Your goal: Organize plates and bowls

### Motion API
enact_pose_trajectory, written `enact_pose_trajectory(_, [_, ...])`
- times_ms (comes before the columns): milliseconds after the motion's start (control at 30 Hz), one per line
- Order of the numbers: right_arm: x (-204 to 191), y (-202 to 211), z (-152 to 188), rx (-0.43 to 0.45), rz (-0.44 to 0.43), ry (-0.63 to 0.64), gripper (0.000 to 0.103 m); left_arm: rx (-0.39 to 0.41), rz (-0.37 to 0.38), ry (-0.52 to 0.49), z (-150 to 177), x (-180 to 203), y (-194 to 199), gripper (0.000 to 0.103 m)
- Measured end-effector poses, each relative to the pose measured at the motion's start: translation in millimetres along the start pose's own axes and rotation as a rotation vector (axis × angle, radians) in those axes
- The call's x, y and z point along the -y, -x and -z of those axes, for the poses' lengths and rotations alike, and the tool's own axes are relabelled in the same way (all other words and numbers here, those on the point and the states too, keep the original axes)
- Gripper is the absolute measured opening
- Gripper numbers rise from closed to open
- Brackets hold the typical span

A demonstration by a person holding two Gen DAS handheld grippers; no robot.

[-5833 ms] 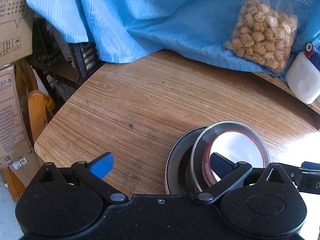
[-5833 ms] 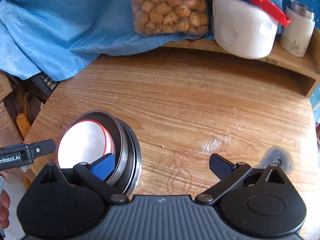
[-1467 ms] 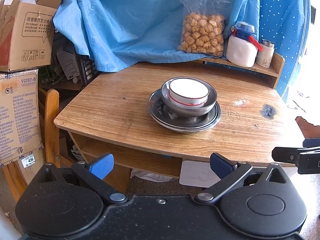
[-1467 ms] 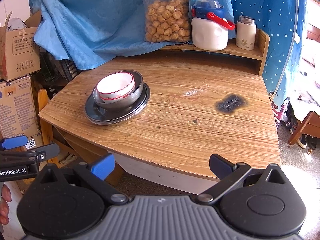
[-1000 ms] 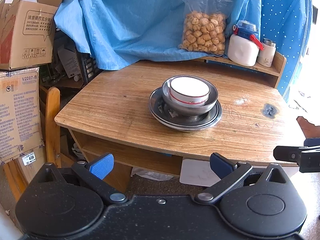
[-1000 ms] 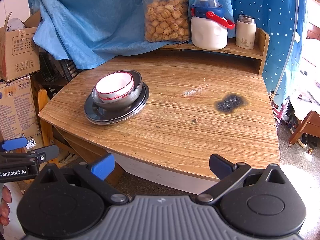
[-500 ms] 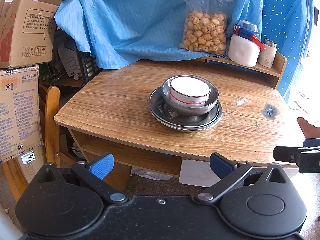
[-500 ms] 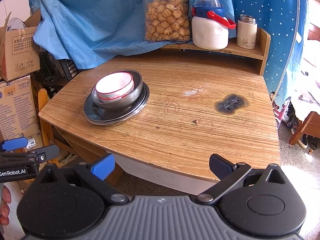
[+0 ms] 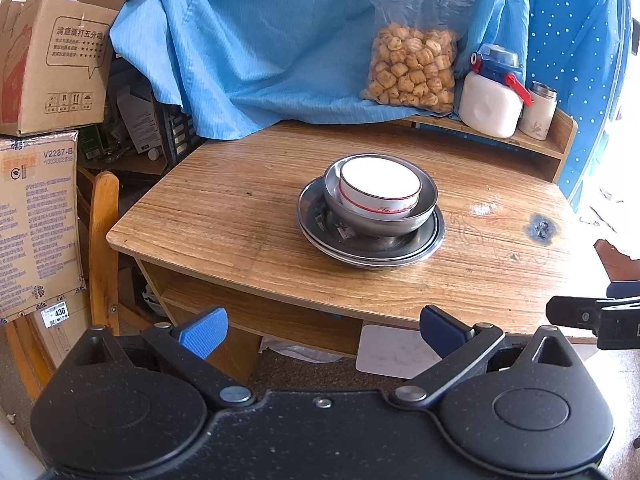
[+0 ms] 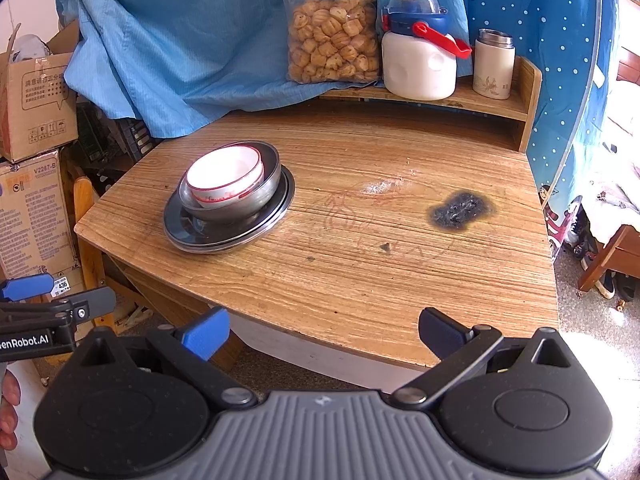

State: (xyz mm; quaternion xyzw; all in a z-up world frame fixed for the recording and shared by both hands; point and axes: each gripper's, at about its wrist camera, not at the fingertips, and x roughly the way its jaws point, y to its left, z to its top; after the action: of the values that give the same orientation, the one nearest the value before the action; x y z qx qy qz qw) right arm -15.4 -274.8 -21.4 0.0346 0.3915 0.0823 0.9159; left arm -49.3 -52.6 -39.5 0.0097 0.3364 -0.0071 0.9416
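Stack looks done: white red-rimmed bowl point(image 9: 380, 188) nested in steel bowl point(image 9: 380, 216) on steel plates point(image 9: 370, 246), mid-desk point(image 9: 224, 216) (left of burn mark). Left gripper point(image 9: 322, 330) and right gripper point(image 10: 322, 330) both spread, empty, off the desk's front edge. Risk: bumping desk could rattle loose bowl.

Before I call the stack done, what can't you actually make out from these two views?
- How many metal plates are stacked: both views show only overlapping rims, too thin to count.
- Underside of the white bowl: hidden by the steel bowl that holds it.
- Left gripper and right gripper: both open, but the fingertips are seen only from behind.
- Space under the table: cut off by its front edge.
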Motion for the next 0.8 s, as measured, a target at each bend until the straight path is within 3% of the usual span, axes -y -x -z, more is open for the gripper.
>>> enact_pose_trajectory(400, [2,-6,-6,-0.006,-0.005,-0.004,0.103,0.016,-0.035,0.03,-11,-2,-2,0.102])
enact_pose_trajectory(800, [0,-11,-6,-0.02,-0.016,-0.006,0.103,0.021,0.01,0.045,-13,-3,0,0.102])
